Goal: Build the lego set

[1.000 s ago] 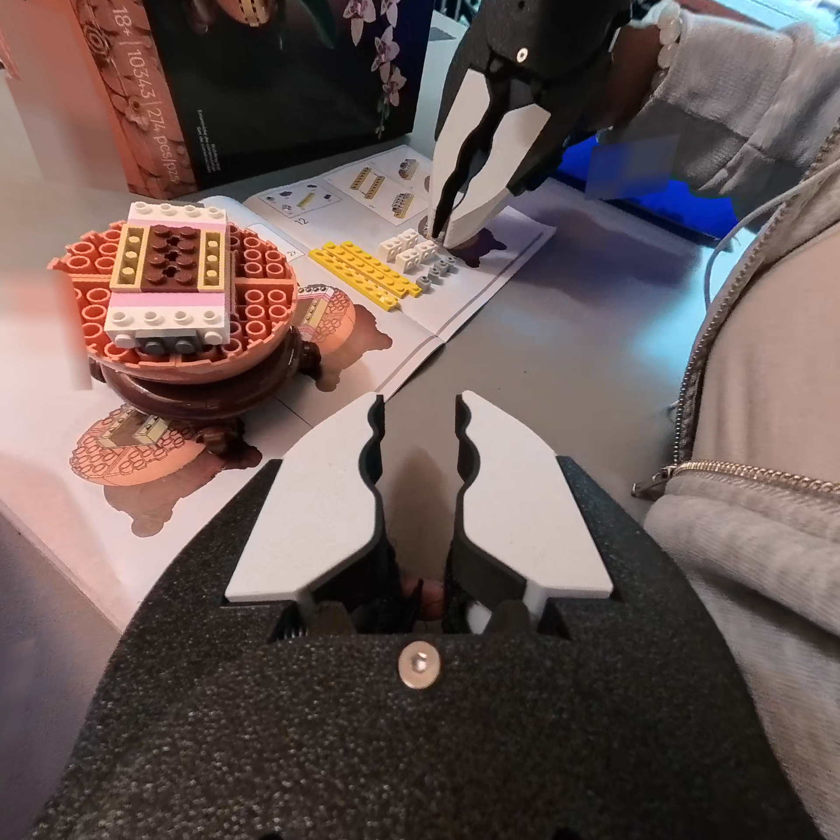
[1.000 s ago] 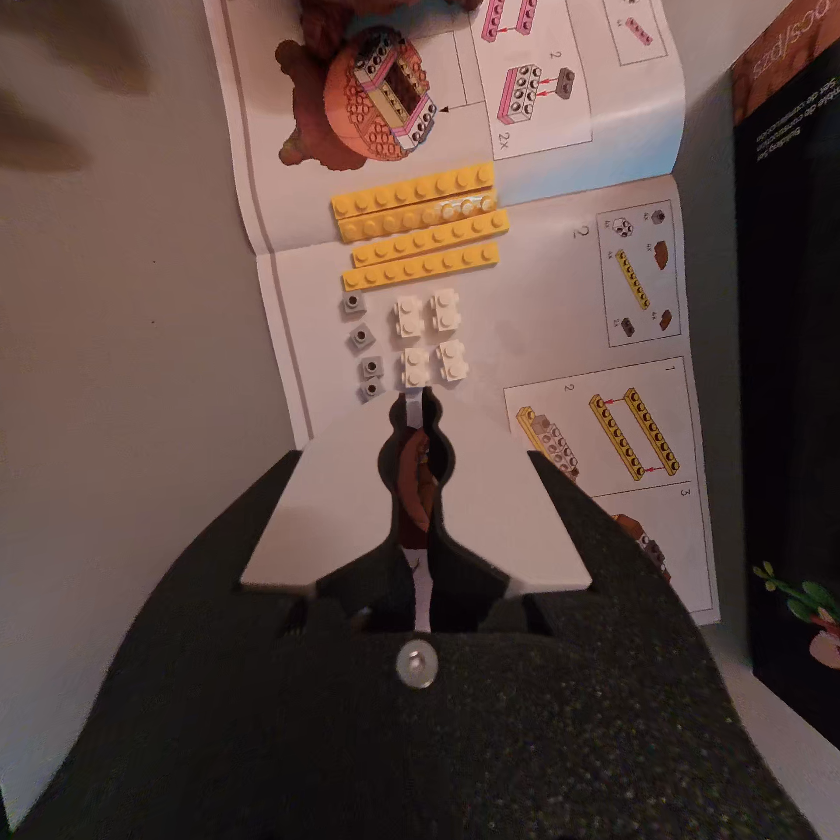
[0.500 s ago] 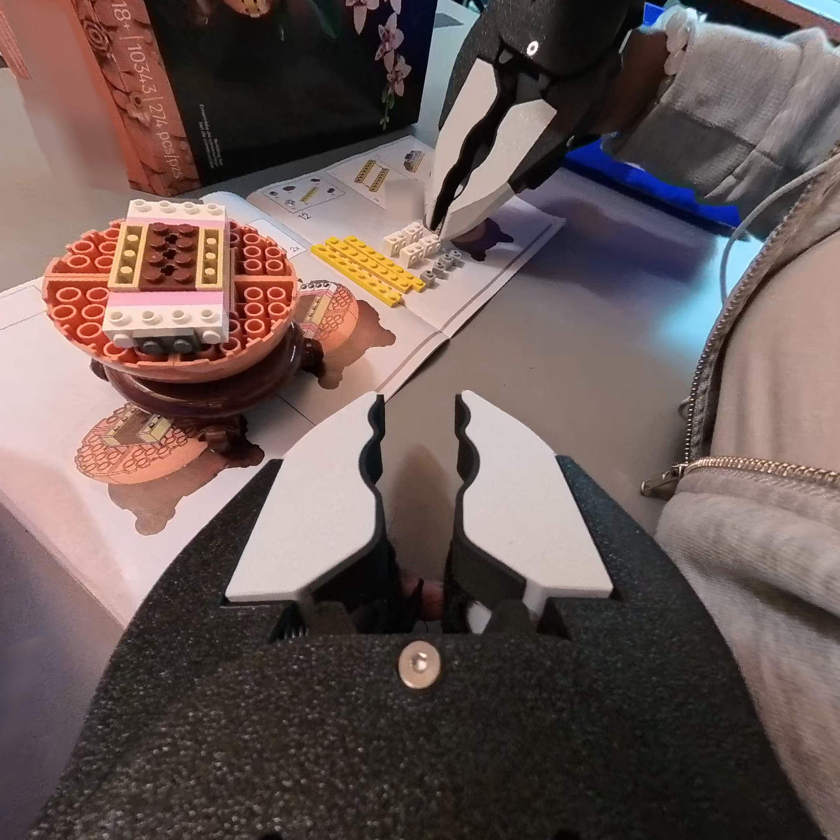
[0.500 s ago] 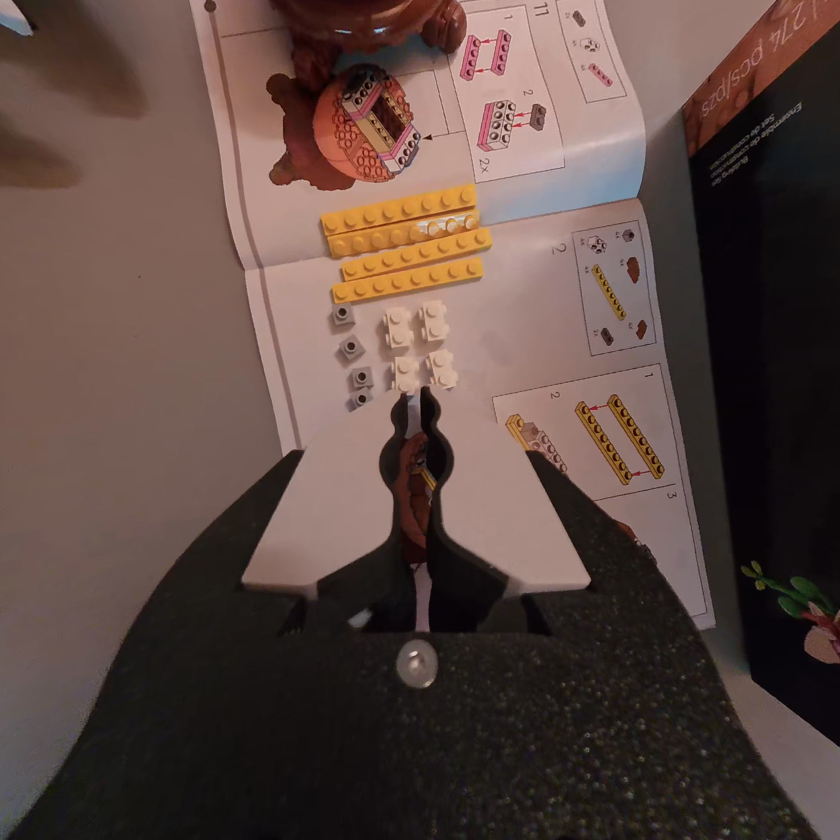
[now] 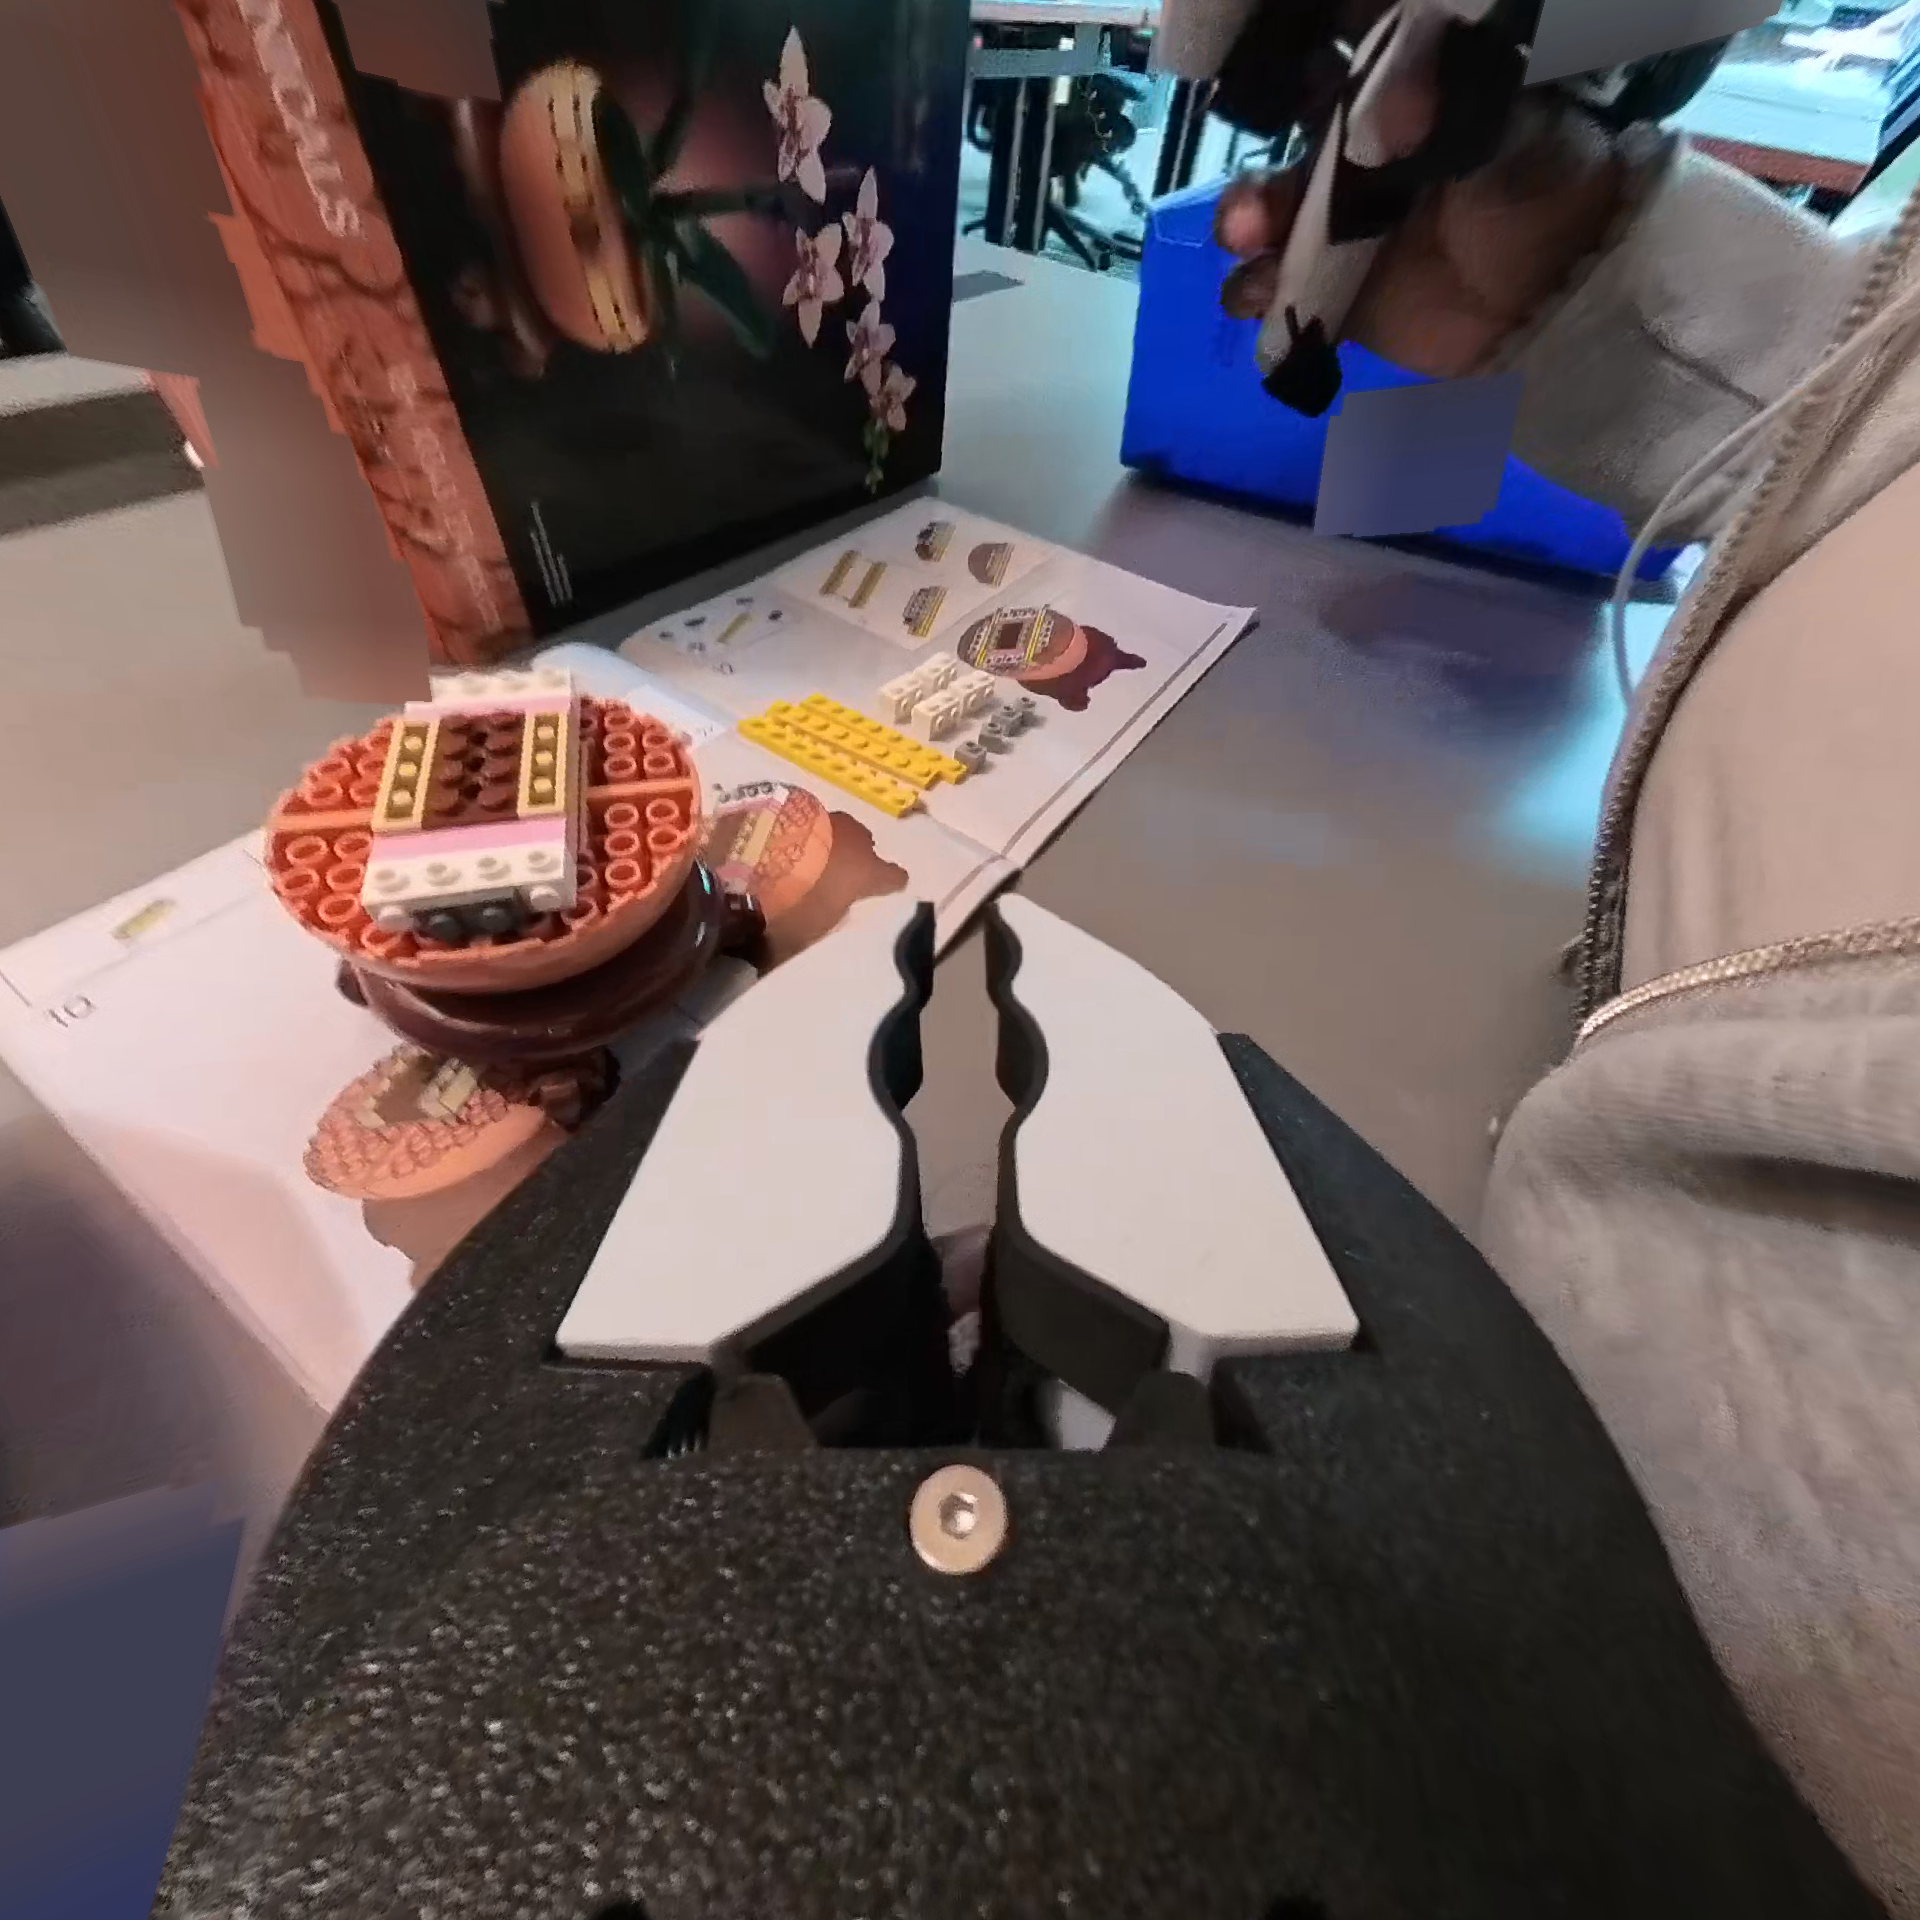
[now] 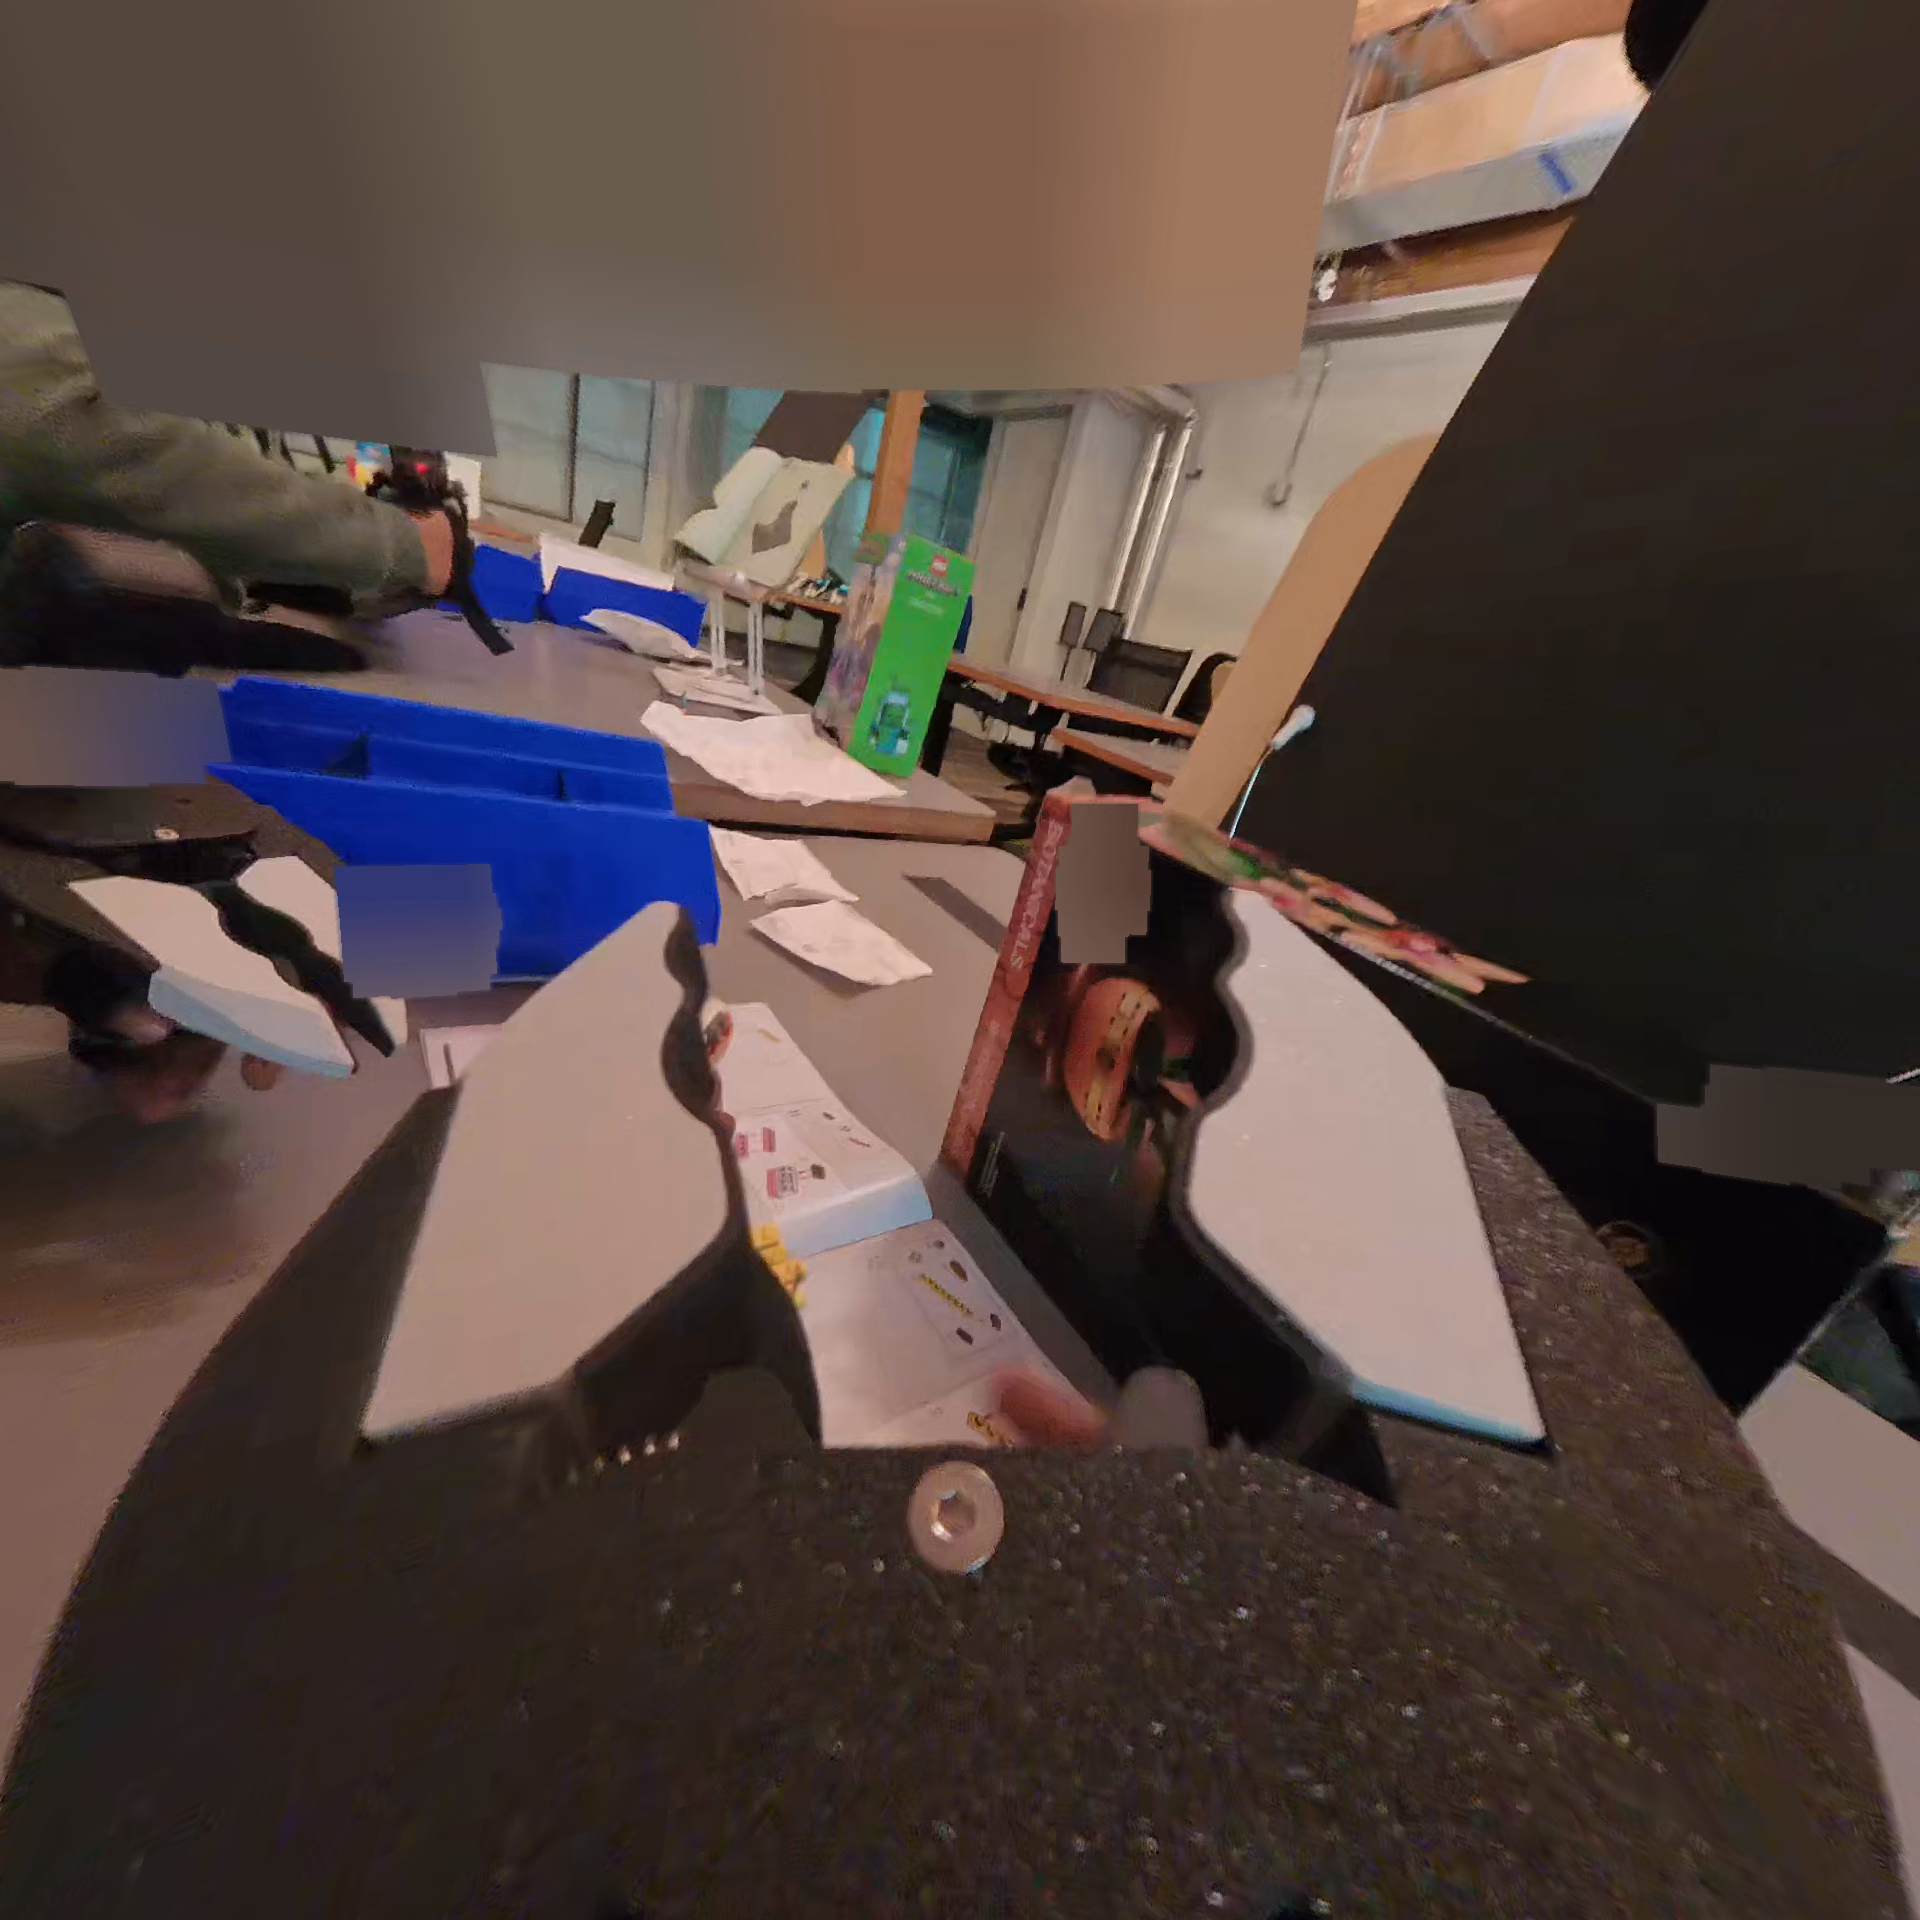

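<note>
Dark printed set box (image 5: 665, 312) upright

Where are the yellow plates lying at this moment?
In the left wrist view, the yellow plates lie side by side on the open instruction booklet, right of the round orange model and just left of the white bricks.

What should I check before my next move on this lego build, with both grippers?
1. Right gripper empty: ok, jaws wide apart.
2. Left gripper empty: ok, jaws slightly apart.
3. Long yellow studded plates uncovered on the white paper instruction booklet: ok.
4. Small white bricks beside them: ok.
5. Round orange-and-brown pot build upright: ok.
6. Right gripper aimed at the parts: not ok, it is raised and points across the room.
</note>
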The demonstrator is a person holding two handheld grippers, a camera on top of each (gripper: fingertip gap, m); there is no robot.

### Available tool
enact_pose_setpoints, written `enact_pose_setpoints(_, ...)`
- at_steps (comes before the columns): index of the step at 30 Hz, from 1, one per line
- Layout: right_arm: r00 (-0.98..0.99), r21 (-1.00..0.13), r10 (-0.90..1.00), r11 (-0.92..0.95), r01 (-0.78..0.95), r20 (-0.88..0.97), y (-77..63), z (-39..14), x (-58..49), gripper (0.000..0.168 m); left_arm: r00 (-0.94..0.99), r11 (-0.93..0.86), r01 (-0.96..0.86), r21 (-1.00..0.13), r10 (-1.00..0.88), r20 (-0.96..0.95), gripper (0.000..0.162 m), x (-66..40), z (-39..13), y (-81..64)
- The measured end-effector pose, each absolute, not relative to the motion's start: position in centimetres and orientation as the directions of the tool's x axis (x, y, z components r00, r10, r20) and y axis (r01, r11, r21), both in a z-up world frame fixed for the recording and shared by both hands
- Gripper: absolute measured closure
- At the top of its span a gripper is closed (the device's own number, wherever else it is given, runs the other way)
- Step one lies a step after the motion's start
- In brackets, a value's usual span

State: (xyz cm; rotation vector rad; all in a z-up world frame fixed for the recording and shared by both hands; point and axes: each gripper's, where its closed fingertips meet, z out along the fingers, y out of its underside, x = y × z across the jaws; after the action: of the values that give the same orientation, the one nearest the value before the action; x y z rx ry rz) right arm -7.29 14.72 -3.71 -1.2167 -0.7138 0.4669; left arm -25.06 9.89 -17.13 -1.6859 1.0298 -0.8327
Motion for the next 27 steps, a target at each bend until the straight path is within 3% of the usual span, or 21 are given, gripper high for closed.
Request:
enact_pose_setpoints(2,0.711,-0.943,0.657,0.331,0.027,0.251,13.7,-2.5,-7.1,0.072,0.428,-0.122,-0.279,-0.952,-0.904,-0.009,0.146,-24.9,-16.6,10.1)
enact_pose_setpoints(3,0.711,-0.936,0.657,0.353,0.004,0.250,13.0,-1.7,-6.9,0.079,0.434,-0.098,-0.293,-0.951,-0.900,-0.041,0.143,-24.8,-16.4,10.2)
enact_pose_setpoints(4,0.715,-0.921,0.649,0.389,-0.018,0.260,12.2,-0.7,-6.7,0.099,0.430,-0.078,-0.306,-0.949,-0.900,-0.064,0.139,-24.6,-16.3,10.1)
enact_pose_setpoints(6,0.733,-0.871,0.595,0.491,-0.006,0.330,10.5,1.2,-5.7,0.167,0.421,-0.046,-0.328,-0.943,-0.901,-0.102,0.132,-24.1,-16.3,9.9)
enact_pose_setpoints(11,0.825,-0.834,0.414,0.540,0.118,0.385,8.3,4.3,-2.1,0.168,0.456,-0.006,-0.296,-0.955,-0.880,-0.136,0.143,-22.9,-15.5,10.3)
enact_pose_setpoints(17,0.897,-0.942,0.340,0.275,0.192,0.282,5.2,5.1,5.0,0.168,0.458,-0.035,-0.223,-0.974,-0.886,-0.072,0.150,-21.0,-15.9,10.4)
enact_pose_setpoints(21,0.891,-0.900,0.224,-0.102,0.424,0.395,2.9,1.0,12.4,0.159,0.426,-0.078,-0.260,-0.963,-0.904,-0.042,0.149,-19.8,-17.1,10.1)
enact_pose_setpoints(23,0.898,-0.858,0.248,-0.286,0.427,0.364,1.2,-2.3,15.3,0.148,0.402,-0.089,-0.321,-0.943,-0.914,-0.051,0.149,-19.2,-18.0,9.9)
enact_pose_setpoints(27,0.921,-0.805,0.312,-0.469,0.362,0.233,-1.4,-8.1,18.7,0.142,0.334,-0.123,-0.440,-0.890,-0.942,-0.035,0.146,-18.3,-20.0,9.4)
